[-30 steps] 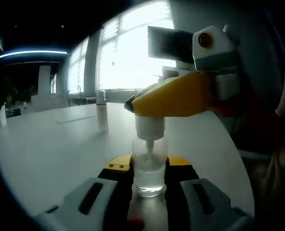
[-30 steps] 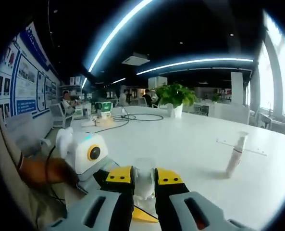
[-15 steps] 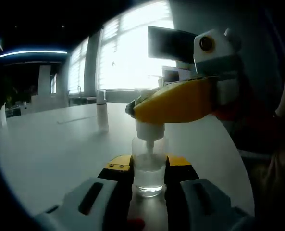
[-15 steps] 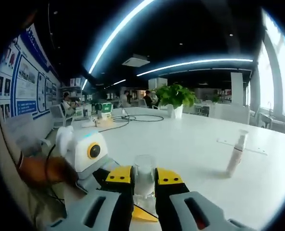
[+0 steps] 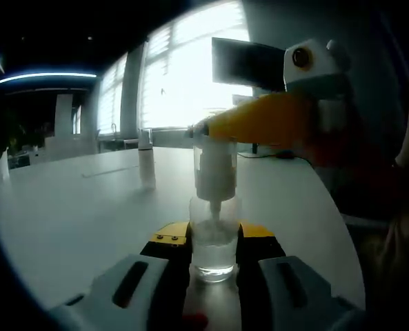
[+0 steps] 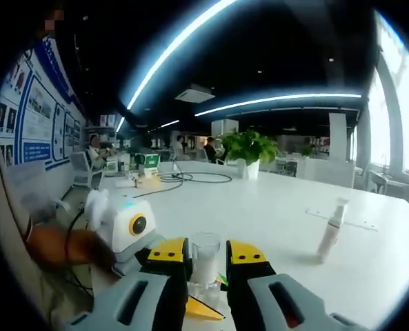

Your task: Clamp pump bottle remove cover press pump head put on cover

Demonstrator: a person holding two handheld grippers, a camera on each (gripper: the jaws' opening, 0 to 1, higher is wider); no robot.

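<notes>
A clear pump bottle (image 5: 213, 252) stands upright on the white table (image 5: 73, 214), and my left gripper (image 5: 214, 238) is shut on its body. Above it, my right gripper (image 5: 214, 129) reaches in from the right with its yellow jaws shut on the clear cover (image 5: 214, 148). The cover sits raised around the white pump head (image 5: 214, 179). In the right gripper view the same cover (image 6: 204, 256) is pinched between the right gripper (image 6: 205, 252) jaws, and the left gripper (image 6: 132, 231) sits just below and to the left, held by a person's hand (image 6: 52, 248).
A second slim pump bottle (image 6: 328, 231), also seen as the far bottle (image 5: 146, 162), stands alone further out on the table. A potted plant (image 6: 249, 148), cables and people are at the far end. A person's sleeve (image 5: 397, 227) fills the right side.
My right gripper has risen with the clear cover, lifting it up along the pump head. The left gripper and the bottle have stayed put.
</notes>
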